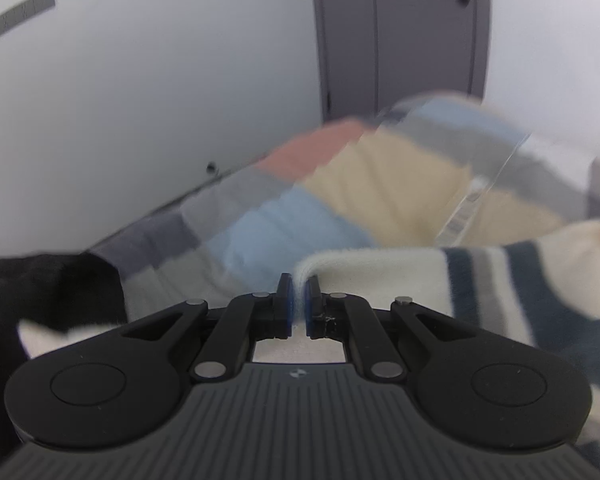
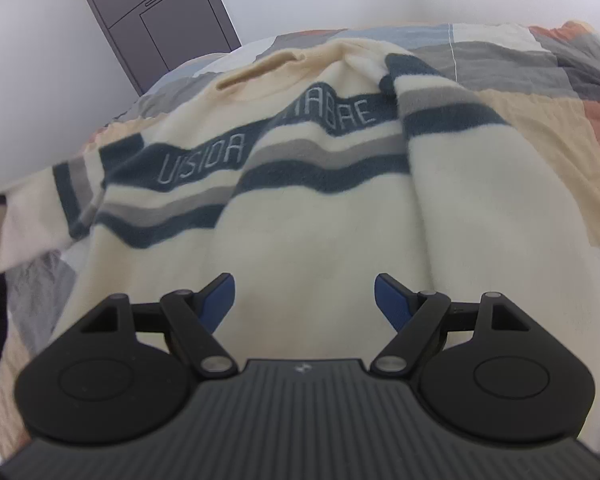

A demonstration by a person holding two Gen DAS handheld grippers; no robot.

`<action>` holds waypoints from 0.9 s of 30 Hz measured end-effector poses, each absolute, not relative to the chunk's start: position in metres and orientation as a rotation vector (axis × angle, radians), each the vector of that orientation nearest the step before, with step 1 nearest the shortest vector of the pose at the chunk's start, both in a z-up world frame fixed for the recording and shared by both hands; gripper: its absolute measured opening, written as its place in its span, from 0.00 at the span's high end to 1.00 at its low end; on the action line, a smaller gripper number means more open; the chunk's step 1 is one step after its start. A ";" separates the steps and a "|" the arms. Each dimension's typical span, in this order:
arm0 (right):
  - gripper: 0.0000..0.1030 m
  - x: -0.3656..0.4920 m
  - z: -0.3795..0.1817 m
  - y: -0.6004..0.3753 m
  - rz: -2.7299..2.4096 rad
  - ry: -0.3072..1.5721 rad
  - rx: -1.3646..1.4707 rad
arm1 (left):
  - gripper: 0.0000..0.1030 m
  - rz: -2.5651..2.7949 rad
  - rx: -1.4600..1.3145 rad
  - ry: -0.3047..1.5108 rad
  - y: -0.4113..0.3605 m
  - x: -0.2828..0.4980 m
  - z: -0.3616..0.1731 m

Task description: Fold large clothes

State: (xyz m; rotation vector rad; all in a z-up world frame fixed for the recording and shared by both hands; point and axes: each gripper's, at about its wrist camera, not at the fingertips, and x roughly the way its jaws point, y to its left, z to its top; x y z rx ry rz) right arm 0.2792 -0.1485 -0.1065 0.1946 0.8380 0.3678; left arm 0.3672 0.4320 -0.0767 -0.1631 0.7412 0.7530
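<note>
Right tongs (image 2: 304,296) gape over a cream striped sweater (image 2: 320,216) on a patchwork bedspread (image 2: 540,92).

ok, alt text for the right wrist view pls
The right tool hovers open, blue pads apart, over the lower body of a cream sweater with navy and grey stripes, spread on a patchwork bedspread. One sleeve stretches to the left edge of the picture; a grey door stands behind.

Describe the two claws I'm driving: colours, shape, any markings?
Both look alike. The left claw and right claw have a dark grey ribbed body with a small round emblem at its front edge, two rounded black discs, and black linkage arms joined by silver pins. Their fingers carry blue pads. No cables or sleeves are visible.
</note>
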 end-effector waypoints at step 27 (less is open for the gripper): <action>0.24 0.274 -0.092 -0.246 0.117 0.788 0.434 | 0.41 0.468 -0.355 0.684 0.276 0.352 0.024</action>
